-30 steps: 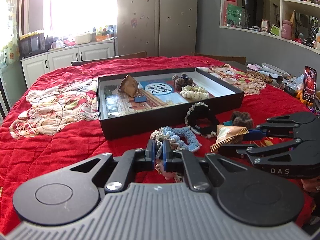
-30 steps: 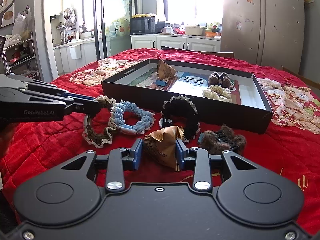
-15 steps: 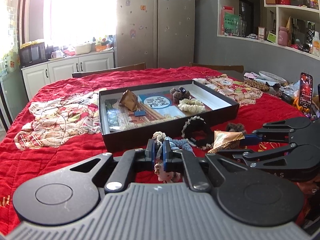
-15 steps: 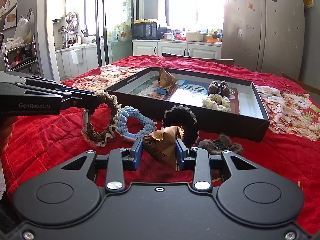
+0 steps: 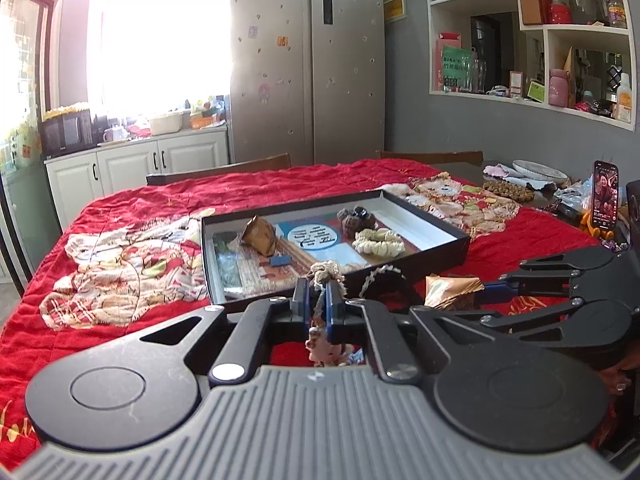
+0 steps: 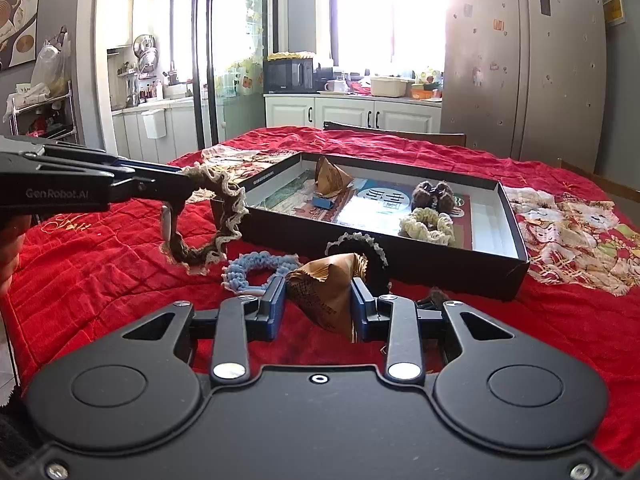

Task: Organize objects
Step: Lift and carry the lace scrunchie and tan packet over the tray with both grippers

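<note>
Right wrist view showed the table under its red quilted cloth [image 6: 460, 332] first, and on it the shallow black rectangular cardboard box [image 6: 400, 256], its long axis running across the picture from near left to far right. The box already held a brown paper pyramid parcel, a dark brown furry hair tie and a cream crocheted scrunchie [image 6: 426, 226].

The left hand-held gripper [image 6: 182, 184] reached in from the left, its fingers pinched together on the brown scrunchie with cream lace edging [image 6: 208, 220], which hung in the air just beside the box's near-left corner. The right hand-held gripper [image 6: 318, 306] was clamped on a brown paper pyramid-shaped parcel [image 6: 326, 292], held low over the cloth in front of the box's near wall. A light blue knitted scrunchie [image 6: 256, 272] and a black scrunchie with white lace trim [image 6: 360, 248] lay on the cloth between parcel and box.

From both hands the box lay straight ahead and slightly up. The left load seemed nearer the rim, though the fisheye made that hard to judge.

In the left wrist view a small doll-like charm [image 5: 326, 346] dangled below the closed fingers.
</note>
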Motion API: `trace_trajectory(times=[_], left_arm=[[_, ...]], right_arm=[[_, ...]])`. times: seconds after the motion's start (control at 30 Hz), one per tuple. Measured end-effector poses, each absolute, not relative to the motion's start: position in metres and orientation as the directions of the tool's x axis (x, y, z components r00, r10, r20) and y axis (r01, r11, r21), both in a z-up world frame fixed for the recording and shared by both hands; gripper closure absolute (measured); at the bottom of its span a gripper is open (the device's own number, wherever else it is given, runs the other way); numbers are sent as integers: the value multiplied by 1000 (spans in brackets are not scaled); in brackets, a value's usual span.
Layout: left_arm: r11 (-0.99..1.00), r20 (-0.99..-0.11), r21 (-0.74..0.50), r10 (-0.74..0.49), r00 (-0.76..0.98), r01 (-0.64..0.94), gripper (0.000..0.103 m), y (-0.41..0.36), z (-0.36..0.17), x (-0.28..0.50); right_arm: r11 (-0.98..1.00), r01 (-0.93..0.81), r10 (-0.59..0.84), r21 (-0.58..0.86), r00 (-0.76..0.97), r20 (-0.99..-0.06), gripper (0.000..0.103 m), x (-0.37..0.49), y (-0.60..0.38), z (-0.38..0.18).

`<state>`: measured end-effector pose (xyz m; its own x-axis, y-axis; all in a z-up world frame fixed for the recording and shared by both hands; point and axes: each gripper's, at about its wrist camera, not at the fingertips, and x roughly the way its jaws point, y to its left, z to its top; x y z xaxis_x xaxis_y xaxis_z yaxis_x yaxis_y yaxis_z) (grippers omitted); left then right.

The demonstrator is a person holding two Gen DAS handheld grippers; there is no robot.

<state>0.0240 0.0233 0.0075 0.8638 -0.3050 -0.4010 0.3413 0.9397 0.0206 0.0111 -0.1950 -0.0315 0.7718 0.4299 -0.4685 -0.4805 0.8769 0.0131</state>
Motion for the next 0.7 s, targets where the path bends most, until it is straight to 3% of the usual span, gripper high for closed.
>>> trace_trajectory(times=[0.7], left_arm=[[934,-350,39,-320,881,355,94,19,24,22]], right_arm=[[880,-475,427,-10,801,-419,71,0,-201,-12]])
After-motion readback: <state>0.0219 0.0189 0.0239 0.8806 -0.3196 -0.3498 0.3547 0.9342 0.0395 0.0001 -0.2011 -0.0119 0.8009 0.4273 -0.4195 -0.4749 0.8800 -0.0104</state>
